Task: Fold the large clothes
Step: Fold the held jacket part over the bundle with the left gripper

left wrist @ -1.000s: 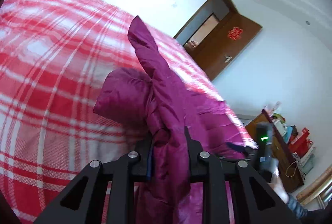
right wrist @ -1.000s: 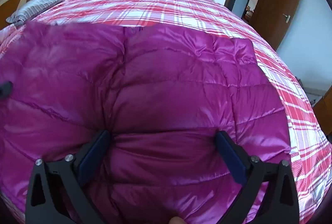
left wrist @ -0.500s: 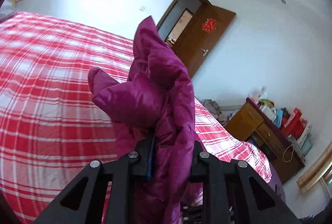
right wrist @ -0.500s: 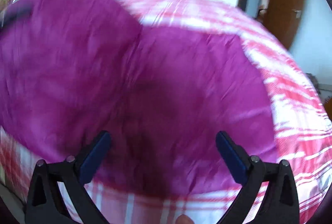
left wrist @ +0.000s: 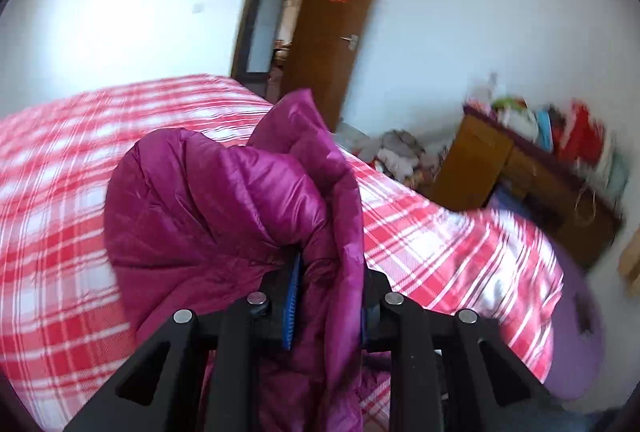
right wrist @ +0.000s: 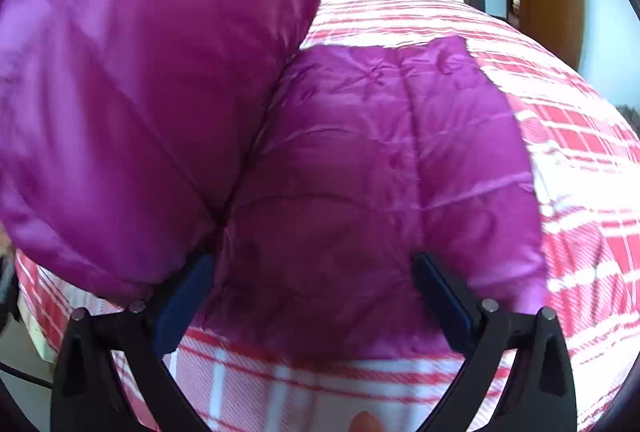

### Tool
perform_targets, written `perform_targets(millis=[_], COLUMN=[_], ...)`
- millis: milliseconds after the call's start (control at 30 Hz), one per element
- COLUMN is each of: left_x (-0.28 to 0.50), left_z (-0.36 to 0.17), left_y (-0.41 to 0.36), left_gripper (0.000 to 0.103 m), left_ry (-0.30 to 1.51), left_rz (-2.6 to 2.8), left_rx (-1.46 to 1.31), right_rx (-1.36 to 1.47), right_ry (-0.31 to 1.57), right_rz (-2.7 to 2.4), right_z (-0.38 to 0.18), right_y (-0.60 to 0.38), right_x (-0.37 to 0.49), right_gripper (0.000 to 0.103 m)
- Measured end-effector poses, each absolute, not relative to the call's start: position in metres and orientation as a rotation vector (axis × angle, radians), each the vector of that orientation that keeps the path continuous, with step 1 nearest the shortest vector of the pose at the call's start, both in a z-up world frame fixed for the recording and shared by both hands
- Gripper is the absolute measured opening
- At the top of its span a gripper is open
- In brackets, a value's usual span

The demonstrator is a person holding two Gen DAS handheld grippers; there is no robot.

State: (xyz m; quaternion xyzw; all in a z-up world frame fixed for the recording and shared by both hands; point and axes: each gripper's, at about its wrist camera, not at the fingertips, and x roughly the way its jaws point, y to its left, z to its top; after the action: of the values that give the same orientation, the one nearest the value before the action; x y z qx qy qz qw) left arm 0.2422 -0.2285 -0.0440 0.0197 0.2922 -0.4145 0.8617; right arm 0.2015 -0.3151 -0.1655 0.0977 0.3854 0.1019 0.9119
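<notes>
A magenta puffer jacket [right wrist: 380,159] lies on the red-and-white plaid bed [right wrist: 580,159]. Its left part [right wrist: 132,91] is lifted high and fills the upper left of the right wrist view. In the left wrist view a bunched fold of the jacket [left wrist: 224,199] rises from between the fingers, and my left gripper [left wrist: 328,296] is shut on it. My right gripper [right wrist: 312,296] stands wide open just above the jacket's near edge, with nothing pressed between its blue pads [right wrist: 440,296].
The plaid bed [left wrist: 60,191] spreads to the left. A brown door [left wrist: 340,31] stands open at the far wall. A wooden desk [left wrist: 520,171] with clutter and a heap of clothes on the floor [left wrist: 400,151] lie to the right.
My left gripper has carried the jacket fold up and across, and its view has rolled and swung toward the door and desk. In the right wrist view the lifted half has risen over the flat half.
</notes>
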Motion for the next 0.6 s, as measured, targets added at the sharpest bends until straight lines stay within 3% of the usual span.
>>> perform_targets(millis=[300, 367, 433, 600], left_x=[0.194, 0.188, 0.182, 0.149], left_z=[-0.110, -0.116, -0.118, -0.100], left_y=[-0.296, -0.301, -0.304, -0.294], left_gripper=[0.026, 0.028, 0.037, 0.053], left_ry=[0.419, 0.382, 0.355, 0.256], left_rz=[-0.907, -0.888, -0.870, -0.897], left_rx=[0.334, 0.380, 0.413, 0.439], right_rx=[0.535, 0.598, 0.618, 0.583], right_ry=[0.631, 0.602, 0.569, 0.647], right_rz=[0.008, 0.083, 0.145, 0.347], right_z=[-0.144, -0.131, -0.119, -0.103], right_y=[-0.446, -0.465, -0.474, -0.453], right_x=[0.169, 0.182, 0.196, 0.246], right_gripper=[0.100, 0.093, 0.079, 0.065])
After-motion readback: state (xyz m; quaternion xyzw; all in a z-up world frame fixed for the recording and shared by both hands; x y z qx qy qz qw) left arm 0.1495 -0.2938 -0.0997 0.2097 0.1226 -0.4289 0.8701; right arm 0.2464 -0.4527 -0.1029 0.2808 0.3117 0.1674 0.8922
